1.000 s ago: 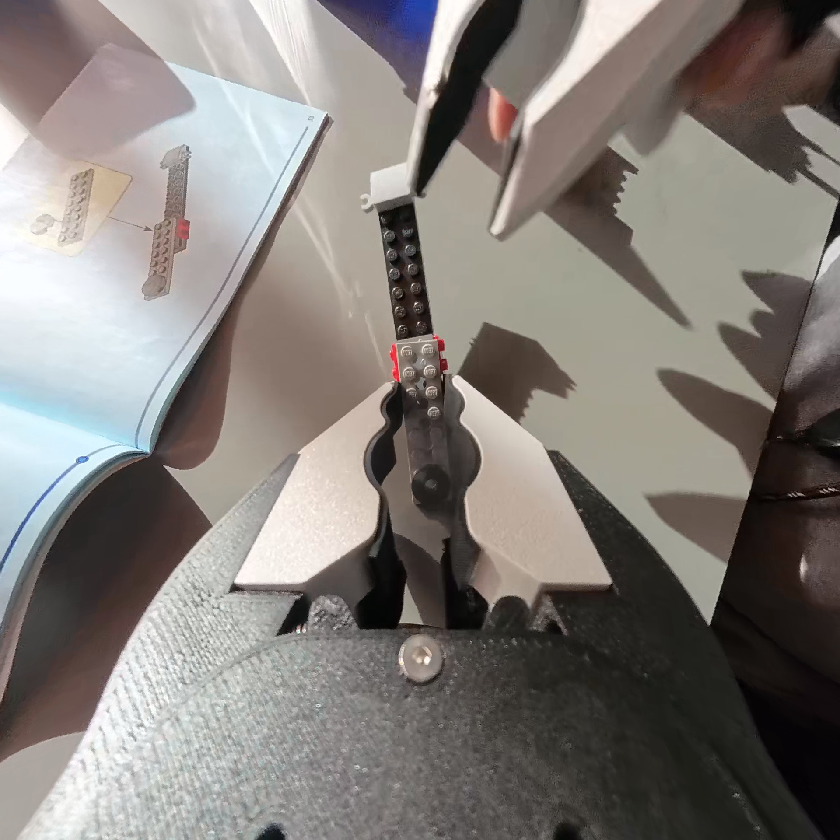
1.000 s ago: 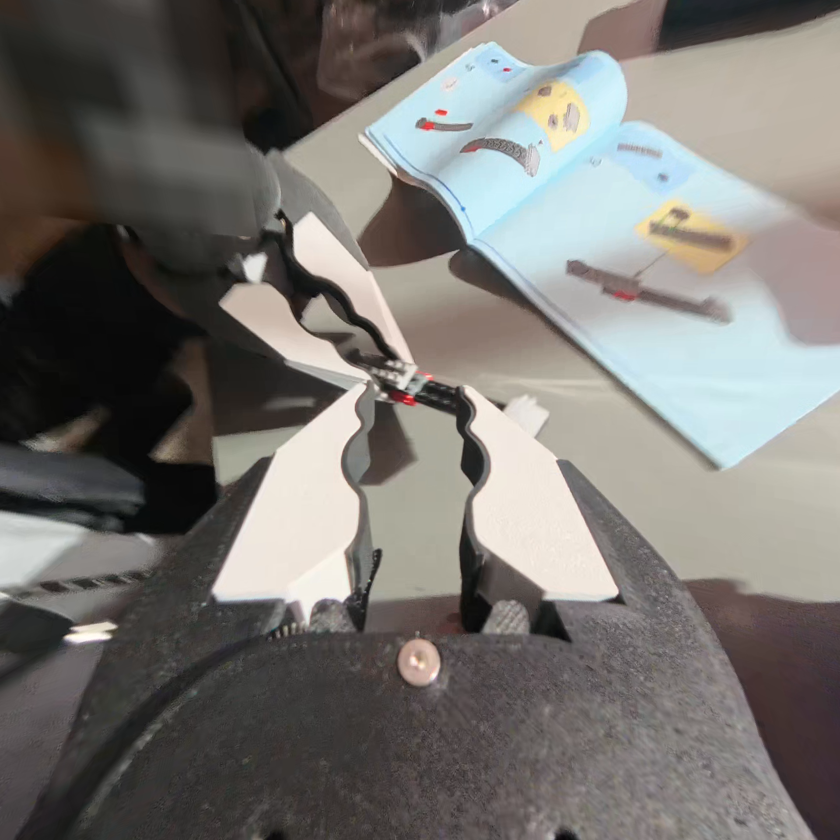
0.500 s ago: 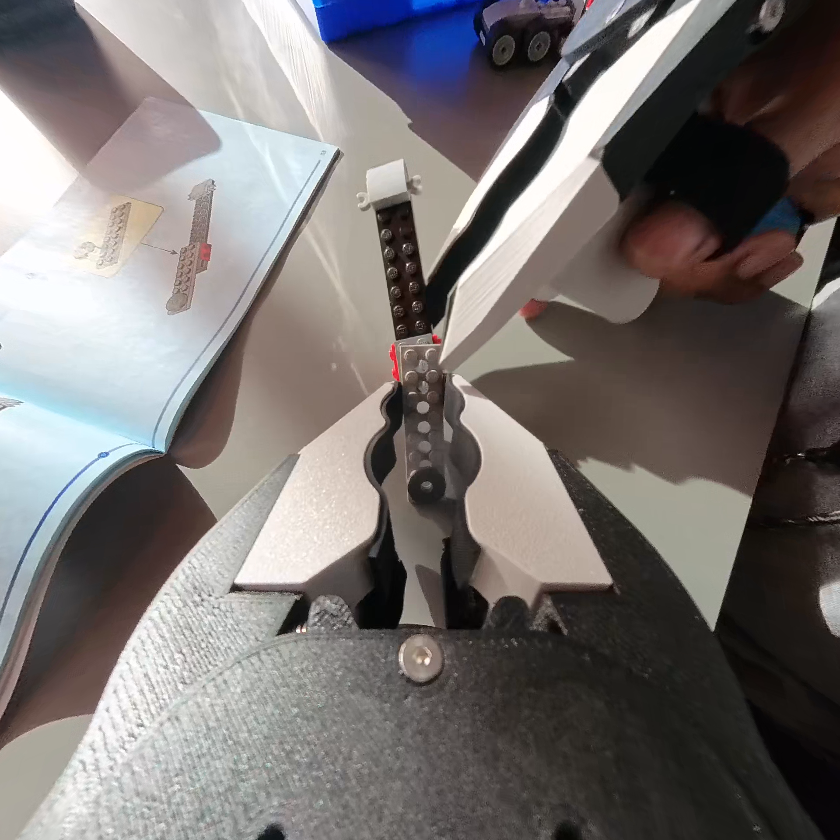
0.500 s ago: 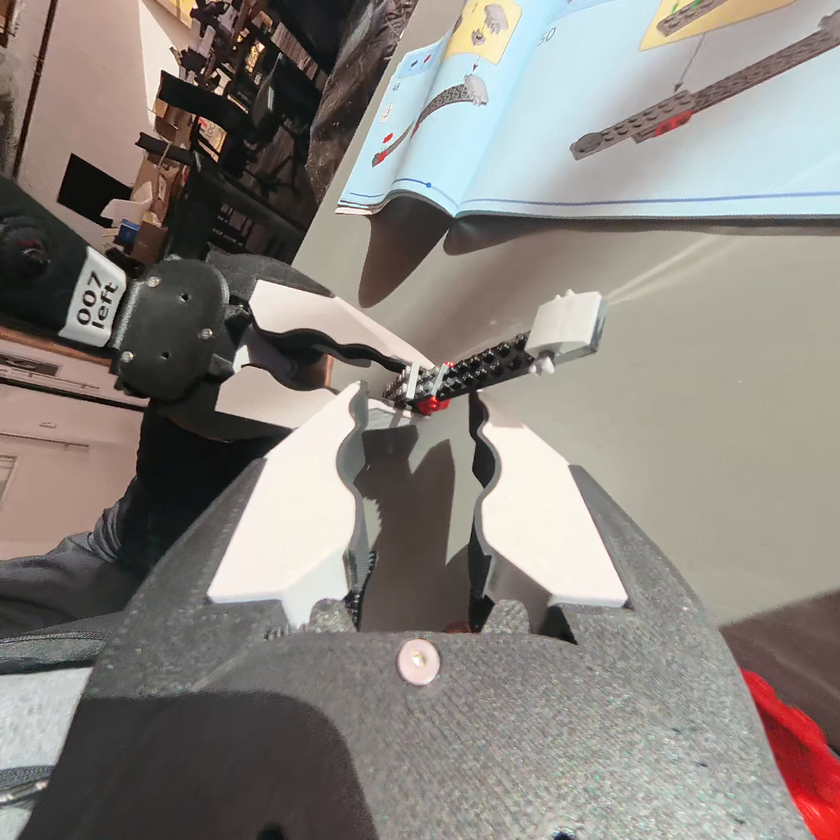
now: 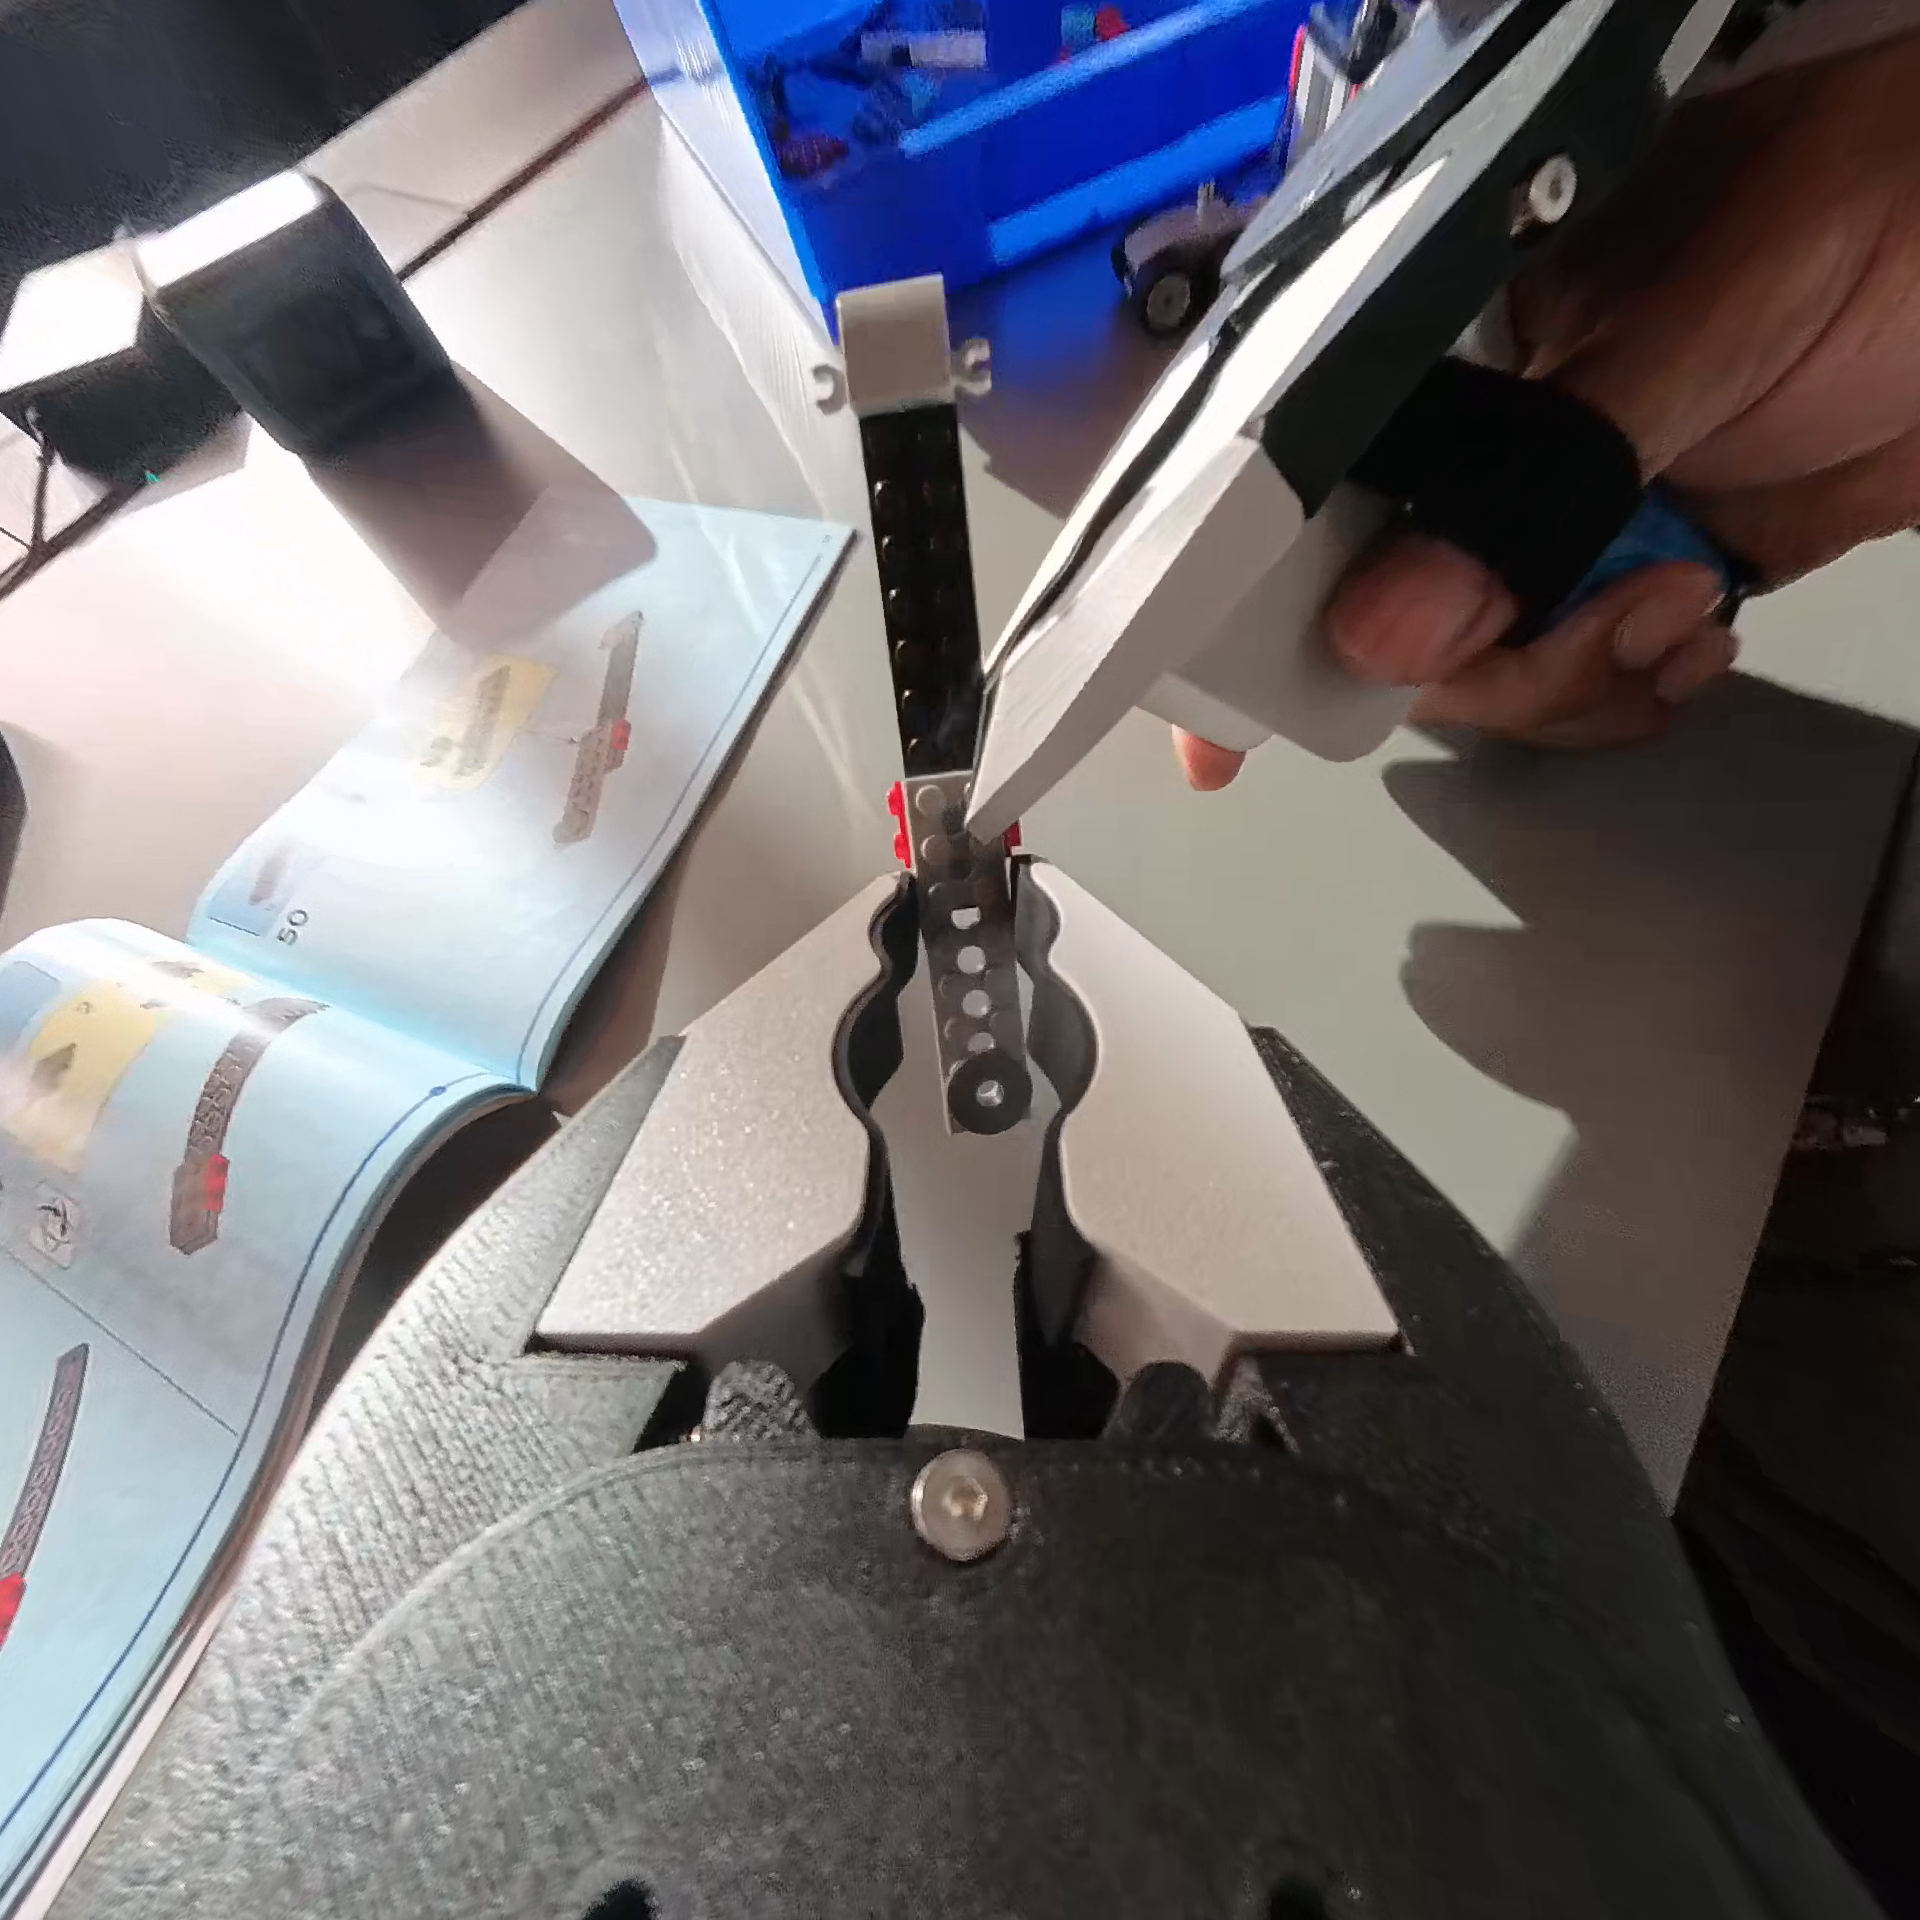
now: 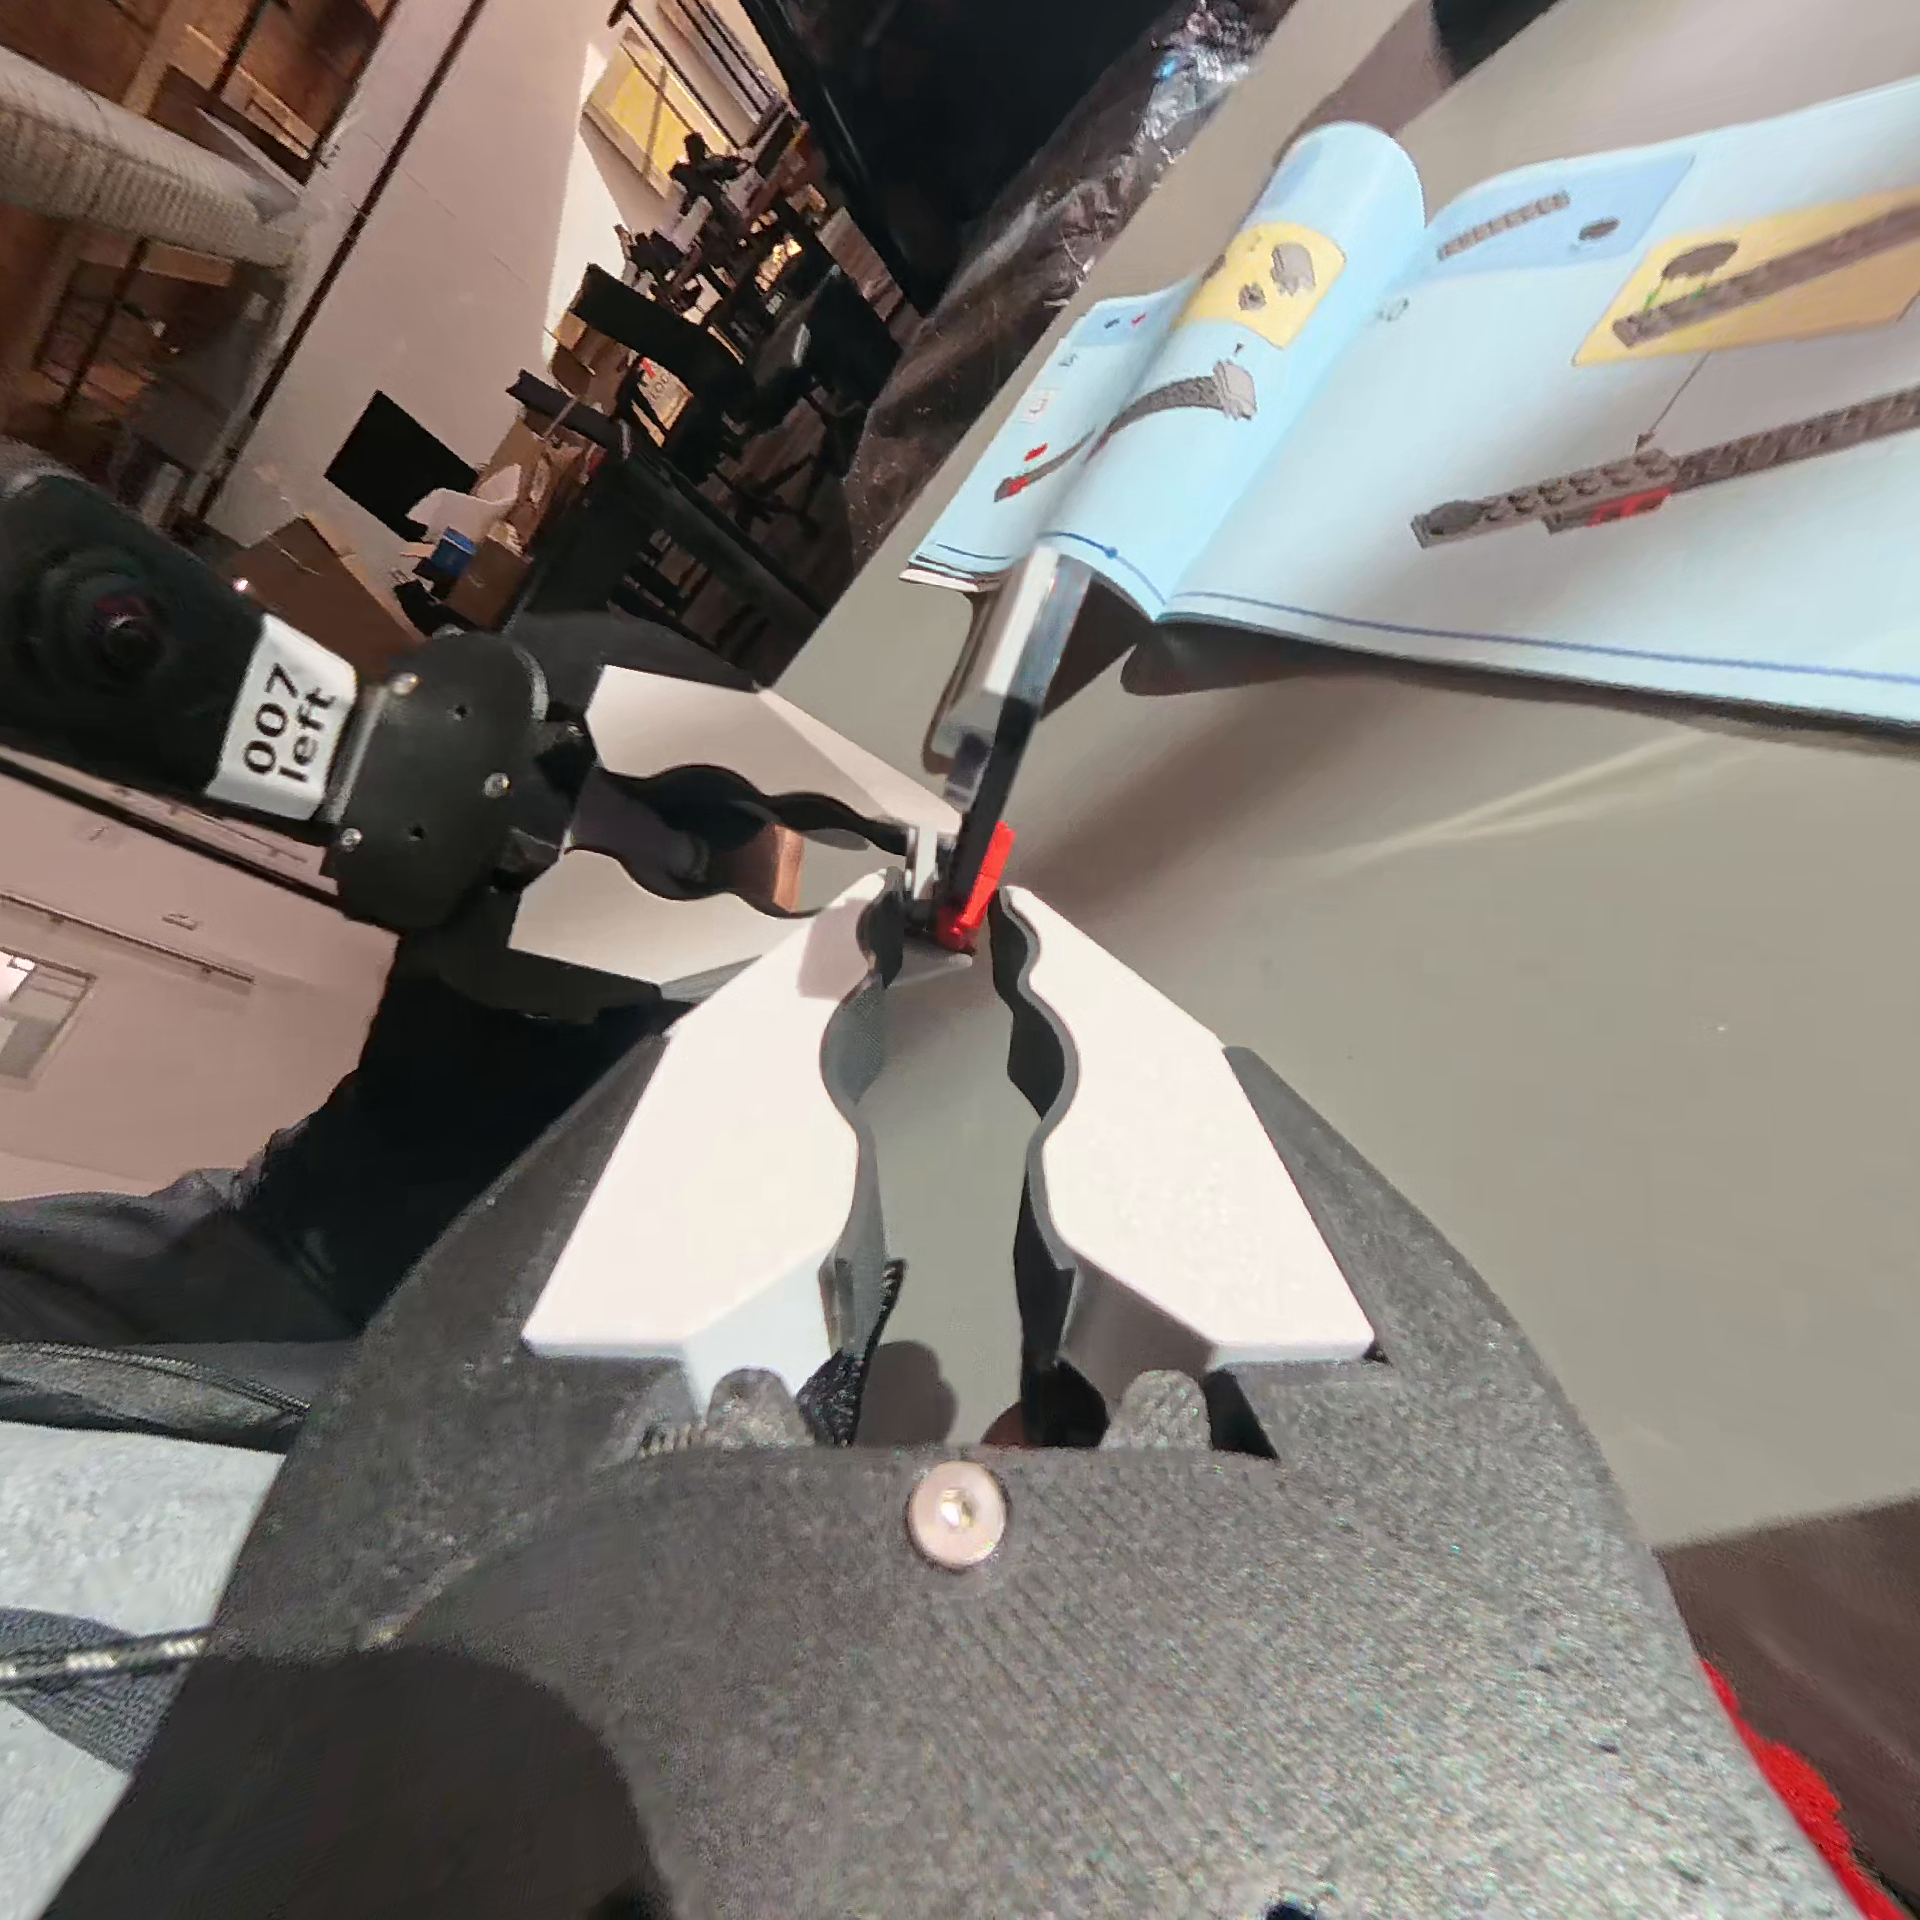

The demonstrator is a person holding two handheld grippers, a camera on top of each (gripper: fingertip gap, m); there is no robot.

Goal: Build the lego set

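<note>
My left gripper (image 5: 971,883) is shut on a slim lego assembly, its pads pressing the sides of a grey holed plate (image 5: 971,977). A long black plate (image 5: 925,582) runs forward from it, with a red brick (image 5: 899,821) at the joint and a light grey piece (image 5: 896,343) at the far end. My right gripper (image 6: 940,914) is shut on the same assembly at the joint, pinching the red brick (image 6: 982,873) and the plates from both faces. Its fingertip (image 5: 987,800) rests on the grey plate's studs in the left wrist view. The left gripper (image 6: 904,831) comes in from the left in the right wrist view.
An open light-blue instruction booklet (image 5: 468,831) lies on the grey table at the left; it also shows in the right wrist view (image 6: 1558,416). A blue parts bin (image 5: 987,135) and a small lego car (image 5: 1174,260) stand at the back. A dark box (image 5: 312,332) stands back left. Only a small space, under 4 cm, lies between the two pairs of fingers. Both grippers' tips are roughly 25 centimetres from the small lego car (image 5: 1174,260).
My right gripper swung in from the assembly's far end to the joint and its pads came together on the red brick and plates. My left gripper kept its hold and tilted the assembly up.
</note>
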